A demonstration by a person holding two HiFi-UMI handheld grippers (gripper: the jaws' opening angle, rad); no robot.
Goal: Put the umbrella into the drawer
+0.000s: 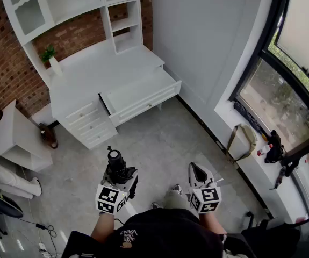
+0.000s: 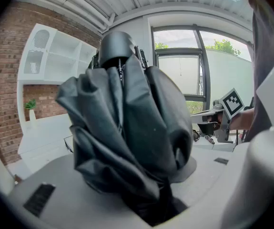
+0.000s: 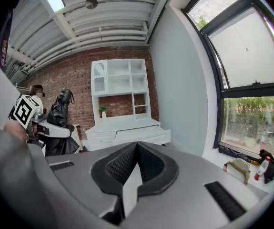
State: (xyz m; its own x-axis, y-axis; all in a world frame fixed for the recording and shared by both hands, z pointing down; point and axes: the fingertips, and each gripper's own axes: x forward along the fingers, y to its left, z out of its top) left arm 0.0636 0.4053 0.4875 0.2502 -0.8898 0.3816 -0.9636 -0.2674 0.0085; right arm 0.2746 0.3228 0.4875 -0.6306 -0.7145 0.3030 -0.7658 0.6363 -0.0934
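1. In the head view, the folded black umbrella is being held in the left gripper, pointing forward and a little up, with its cap furthest from the person. The right gripper is being kept beside it, apart from it. The drawer of the white desk is standing pulled out, well apart from both grippers, across the bare floor.

2. In the left gripper view, the umbrella is filling the middle. The jaws are being pressed on its lower part, about half way apart, and the loose folds are bulging out above them. The umbrella is seated deep between the jaws, so the grip is judged to be firm.

3. In the right gripper view, the jaws are being kept fully together with nothing between them. The umbrella is showing at the left, and the drawer far ahead.

4. The step in hand is judged to be the carrying to the drawer. To do it well, the umbrella should be tipped towards level while the desk is being approached, laid along the length of the drawer, and lowered inside before the jaws are opened, so that no fold is being caught on the front edge.
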